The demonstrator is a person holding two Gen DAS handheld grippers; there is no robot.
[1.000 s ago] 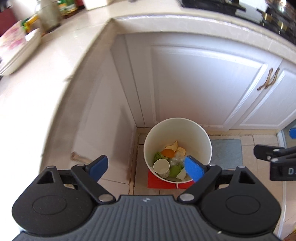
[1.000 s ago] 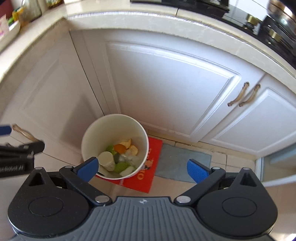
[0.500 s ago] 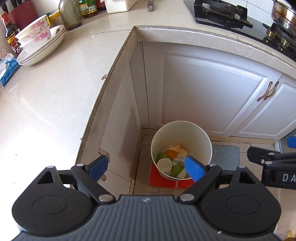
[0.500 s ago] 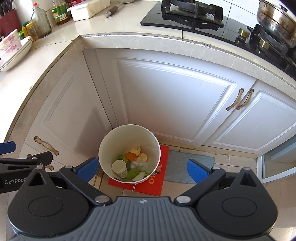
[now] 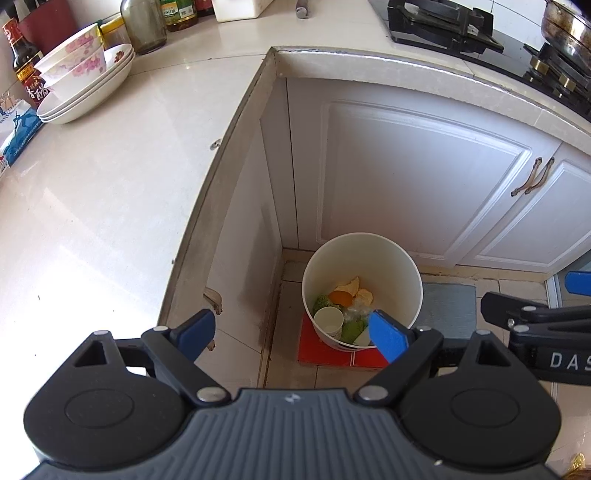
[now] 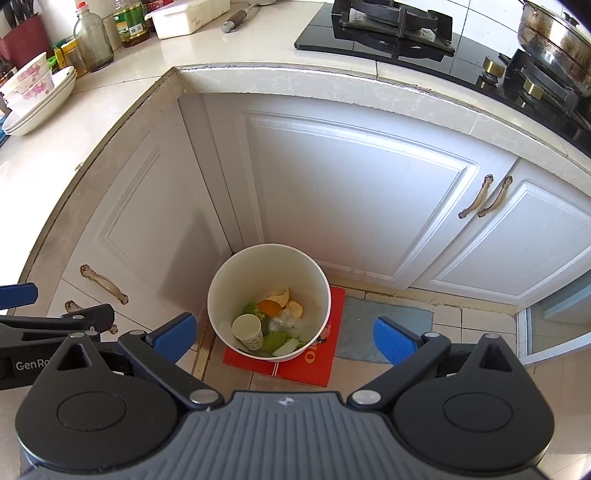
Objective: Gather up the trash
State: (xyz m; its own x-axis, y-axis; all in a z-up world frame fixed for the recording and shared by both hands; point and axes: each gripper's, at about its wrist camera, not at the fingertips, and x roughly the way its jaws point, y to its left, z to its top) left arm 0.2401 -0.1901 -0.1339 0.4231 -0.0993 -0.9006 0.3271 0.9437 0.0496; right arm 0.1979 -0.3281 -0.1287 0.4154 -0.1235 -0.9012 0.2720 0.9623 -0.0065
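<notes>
Both grippers have risen; left gripper (image 5: pixel 291 332) and right gripper (image 6: pixel 282 338) gape empty above the light, stiff bin (image 6: pixel 268 258); we'd grip its rim.

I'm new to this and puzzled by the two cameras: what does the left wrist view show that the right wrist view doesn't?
Only the left wrist view shows the blue tissue pack and the soy sauce bottle on the counter. Only the right wrist view shows the white container and the whole steel pot on the stove. Both show the white trash bin holding a paper cup and peels, and both tools open and empty.
</notes>
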